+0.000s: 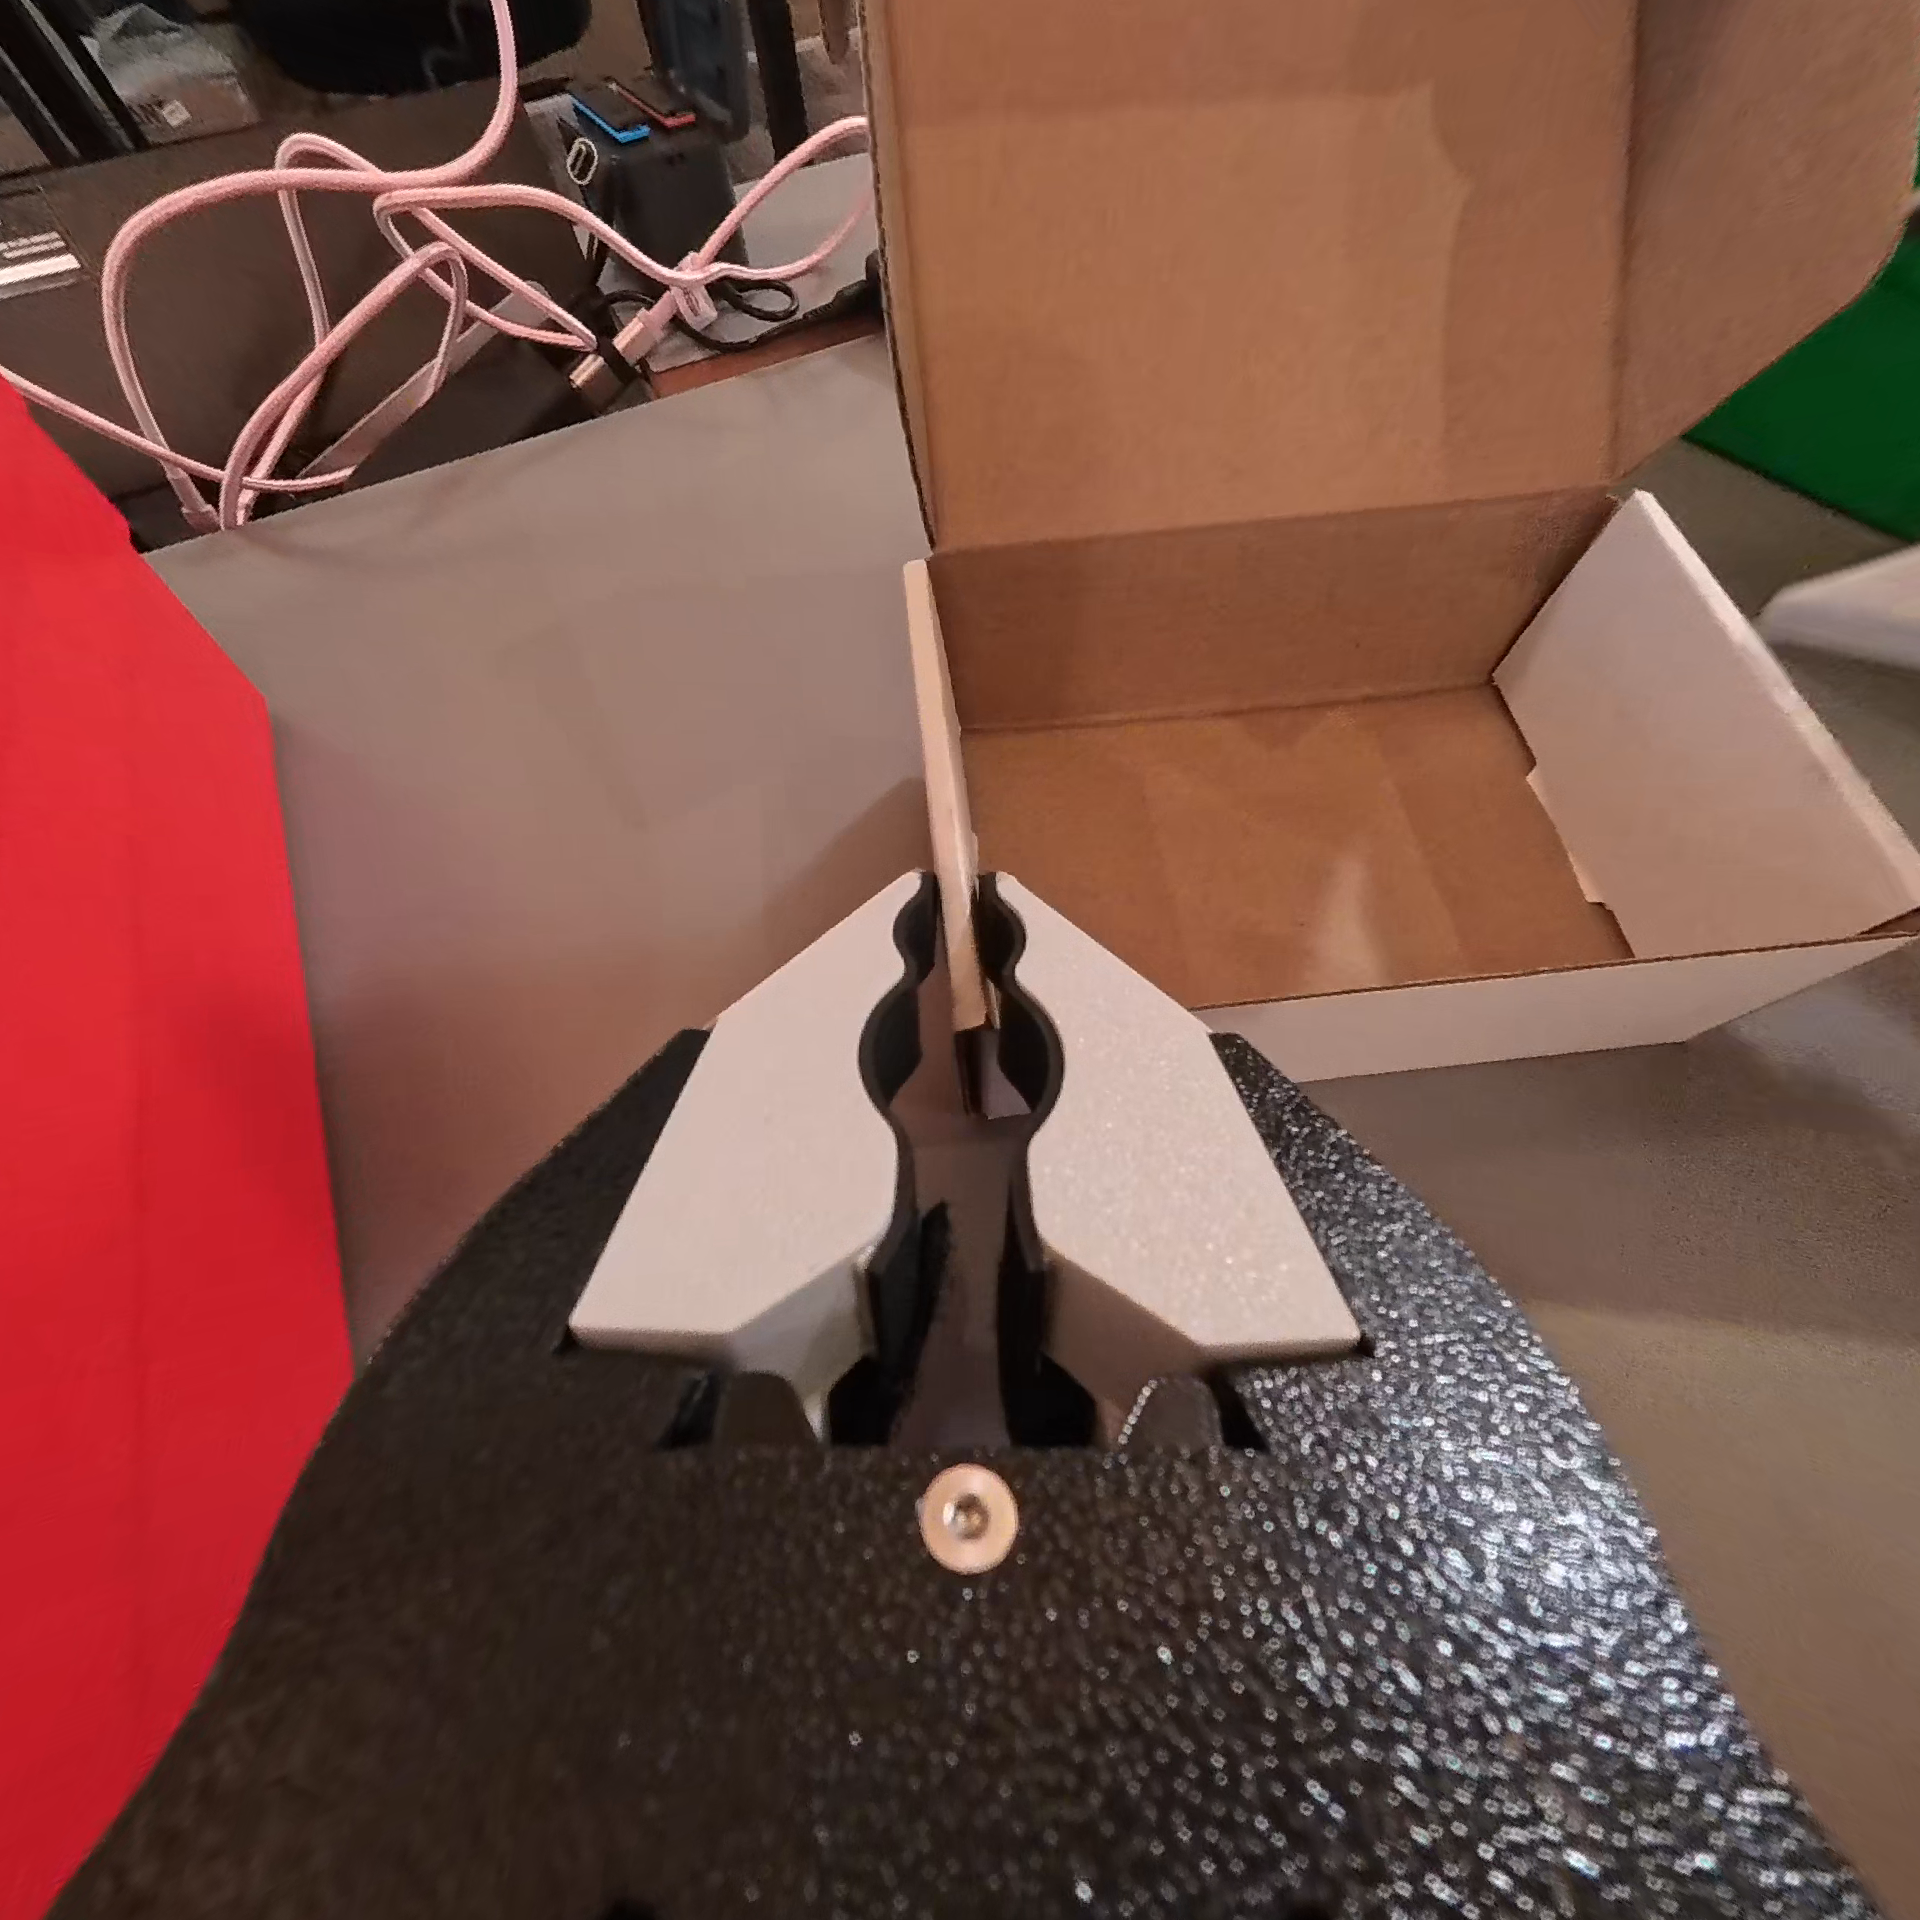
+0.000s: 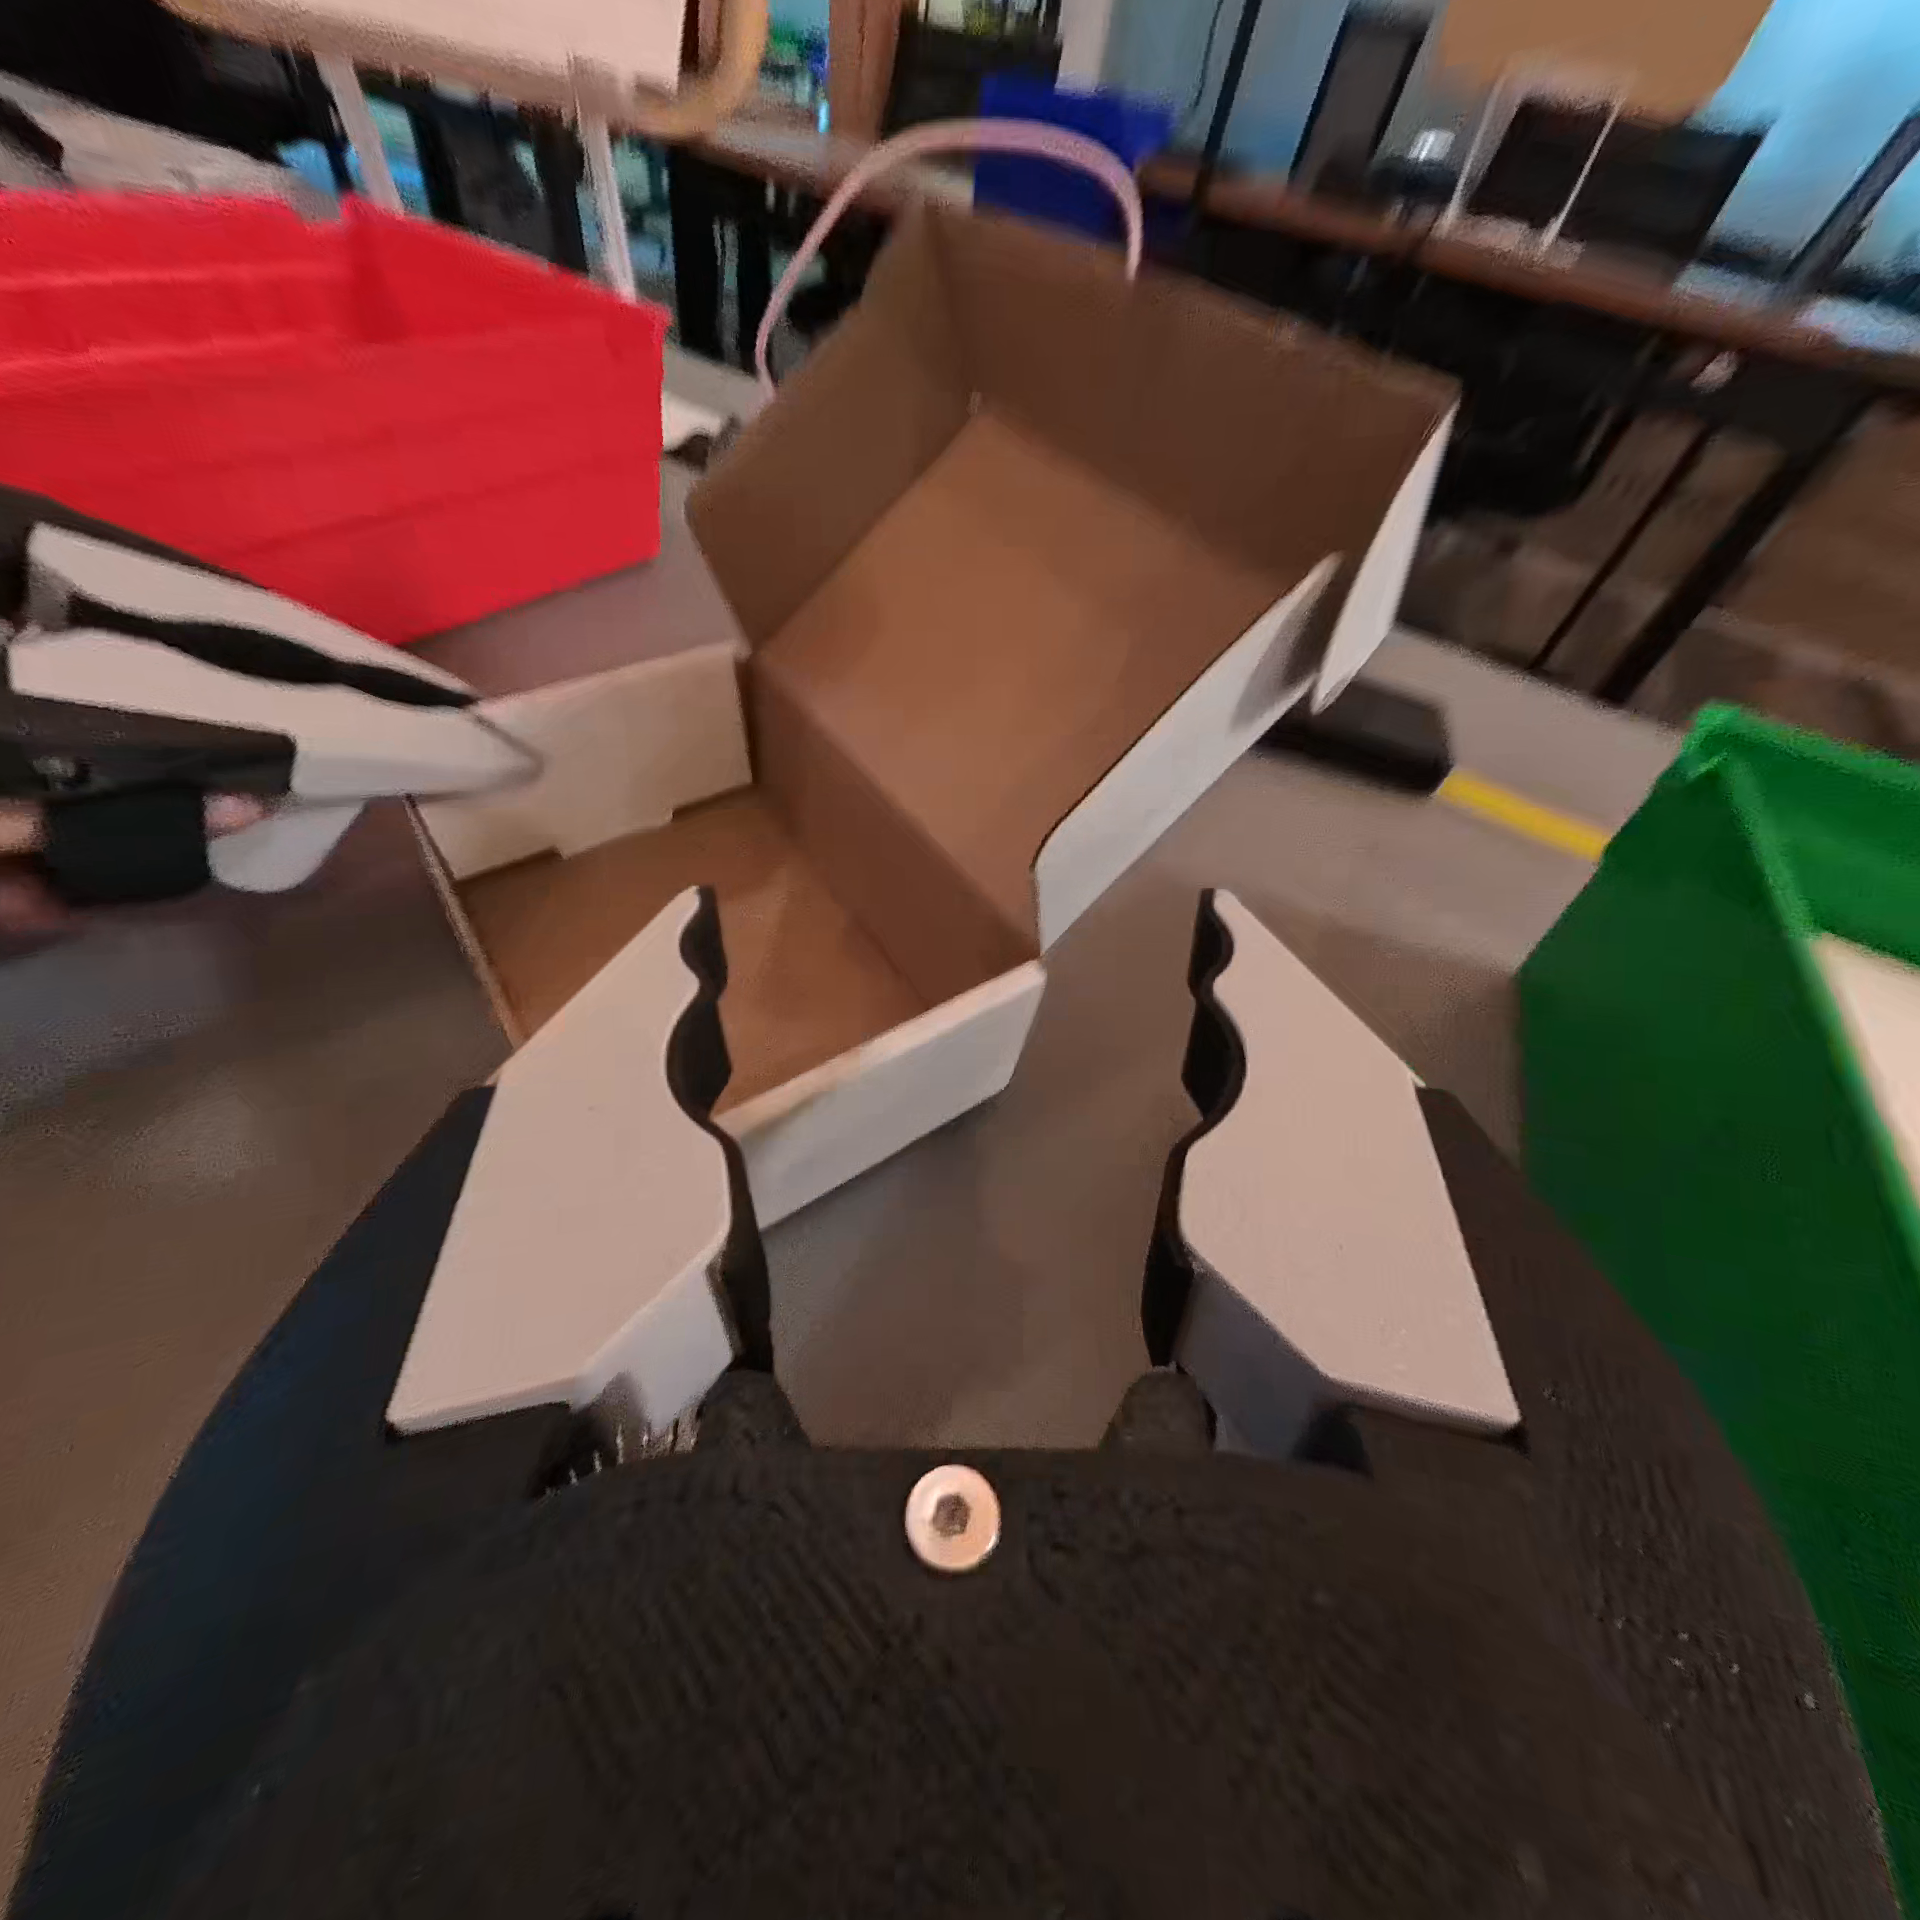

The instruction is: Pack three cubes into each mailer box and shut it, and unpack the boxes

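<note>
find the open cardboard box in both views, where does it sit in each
Left wrist view: the box fills the upper right, lid standing up, its left wall pinched in the left tongs.
Right wrist view: the box sits centre, ahead of the open right tongs.
Shared landmark: the red bin, at the left of both.
</note>
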The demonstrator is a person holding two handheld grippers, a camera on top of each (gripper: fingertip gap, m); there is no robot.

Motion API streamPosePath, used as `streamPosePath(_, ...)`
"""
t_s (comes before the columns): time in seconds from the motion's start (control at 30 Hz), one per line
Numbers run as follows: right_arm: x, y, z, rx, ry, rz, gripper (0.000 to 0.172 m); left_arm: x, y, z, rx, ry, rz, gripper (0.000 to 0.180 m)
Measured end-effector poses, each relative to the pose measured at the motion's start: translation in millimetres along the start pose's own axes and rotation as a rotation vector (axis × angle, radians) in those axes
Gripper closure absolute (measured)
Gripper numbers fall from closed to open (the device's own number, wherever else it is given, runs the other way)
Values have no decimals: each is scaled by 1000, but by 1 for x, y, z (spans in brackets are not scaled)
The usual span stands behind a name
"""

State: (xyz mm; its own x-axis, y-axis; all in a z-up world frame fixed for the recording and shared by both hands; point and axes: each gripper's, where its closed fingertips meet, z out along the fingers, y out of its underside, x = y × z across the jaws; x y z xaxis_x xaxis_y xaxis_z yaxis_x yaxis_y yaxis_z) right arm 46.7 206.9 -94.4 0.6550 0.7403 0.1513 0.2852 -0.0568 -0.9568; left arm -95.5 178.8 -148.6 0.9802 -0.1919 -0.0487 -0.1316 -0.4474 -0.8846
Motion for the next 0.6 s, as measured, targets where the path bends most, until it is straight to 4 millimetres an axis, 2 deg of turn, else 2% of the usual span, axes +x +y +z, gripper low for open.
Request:
streamPosePath(0.17,-14,38,10,-149,-54,-12,100,-1,-1,0,14,-24,22,174)
streamPosePath(0.2,-13,38,10,-149,-51,-14,103,-2,-2,-1,24,-33,49,173)
streamPosePath(0.27,-7,36,8,-141,-39,-14,117,1,-7,-3,59,-33,109,153)
streamPosePath(0.3,-4,35,7,-137,-36,-11,121,2,-10,-5,79,-30,123,150)
streamPosePath(0.6,19,37,6,-132,4,15,134,17,-27,-14,184,83,113,126)
